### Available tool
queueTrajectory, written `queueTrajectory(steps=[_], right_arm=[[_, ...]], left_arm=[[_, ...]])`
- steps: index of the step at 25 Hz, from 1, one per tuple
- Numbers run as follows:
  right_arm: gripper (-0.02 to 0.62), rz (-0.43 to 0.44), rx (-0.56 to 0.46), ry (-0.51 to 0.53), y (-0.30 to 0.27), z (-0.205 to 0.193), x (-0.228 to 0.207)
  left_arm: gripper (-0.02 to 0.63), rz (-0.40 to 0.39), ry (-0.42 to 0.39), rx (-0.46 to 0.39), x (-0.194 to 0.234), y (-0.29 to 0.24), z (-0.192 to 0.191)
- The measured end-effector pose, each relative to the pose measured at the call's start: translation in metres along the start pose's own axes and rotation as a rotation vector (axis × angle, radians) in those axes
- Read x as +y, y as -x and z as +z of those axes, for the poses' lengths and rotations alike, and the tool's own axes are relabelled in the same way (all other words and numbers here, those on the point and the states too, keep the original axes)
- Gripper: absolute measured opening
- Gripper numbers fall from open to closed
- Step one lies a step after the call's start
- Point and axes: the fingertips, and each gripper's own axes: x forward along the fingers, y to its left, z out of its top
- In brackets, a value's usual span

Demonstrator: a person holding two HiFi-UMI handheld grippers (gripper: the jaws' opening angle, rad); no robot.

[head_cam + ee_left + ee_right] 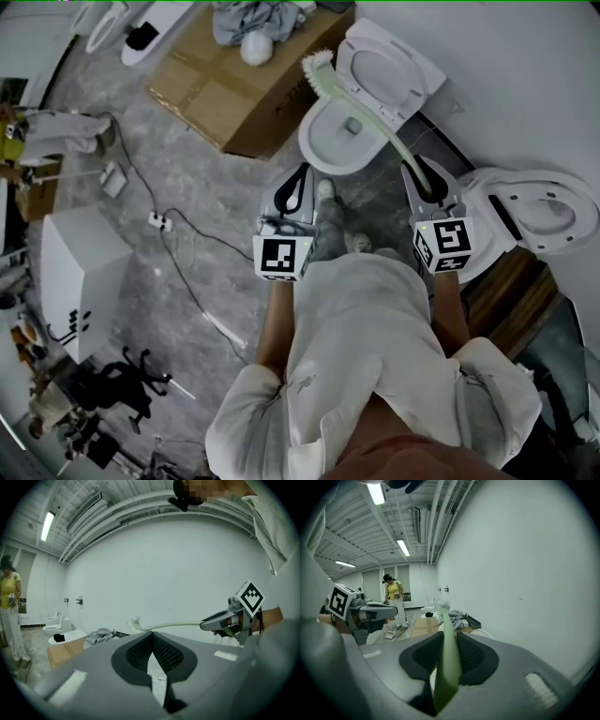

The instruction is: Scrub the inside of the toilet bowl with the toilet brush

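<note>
A white toilet (330, 142) with its lid raised stands just ahead of my feet. My right gripper (413, 175) is shut on the pale green handle (389, 142) of the toilet brush. The handle runs between its pads (476, 654) in the right gripper view. The brush is held up in the air, roughly level. Its white bristle head (317, 66) shows beyond the bowl's far left rim, not inside the bowl. The same bristle head (136, 624) appears in the left gripper view. My left gripper (302, 172) is shut on nothing, left of the bowl.
A cardboard box (239, 89) with a grey cloth (246, 21) lies left of the toilet. A second toilet (536, 212) sits at the right. A power strip (157, 221) and its cables cross the floor beside a white cabinet (80, 272). A person in yellow (393, 603) stands far off.
</note>
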Motion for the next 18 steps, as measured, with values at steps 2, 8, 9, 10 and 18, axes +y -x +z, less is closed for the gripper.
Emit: queueTrajectory(steps=[2, 8, 9, 10, 18], right_arm=[[0.095, -0.018, 0.012, -0.015, -0.015, 0.000, 0.000], [0.096, -0.085, 0.079, -0.078, -0.051, -0.012, -0.002], [0.095, -0.097, 0.095, -0.086, -0.055, -0.015, -0.002], [0.095, -0.106, 0.110, -0.090, -0.061, -0.018, -0.003], [0.097, -0.151, 0.205, -0.130, -0.095, -0.053, -0.016]], left_arm=[[0.018, -0.035, 0.017, 0.011, 0.012, -0.014, -0.008], [0.018, -0.129, 0.046, 0.022, 0.042, -0.055, -0.024], [0.018, -0.146, 0.055, 0.030, 0.045, -0.060, -0.027], [0.018, -0.162, 0.060, 0.037, 0.048, -0.066, -0.030], [0.018, -0.225, 0.082, 0.110, 0.063, -0.106, -0.069]])
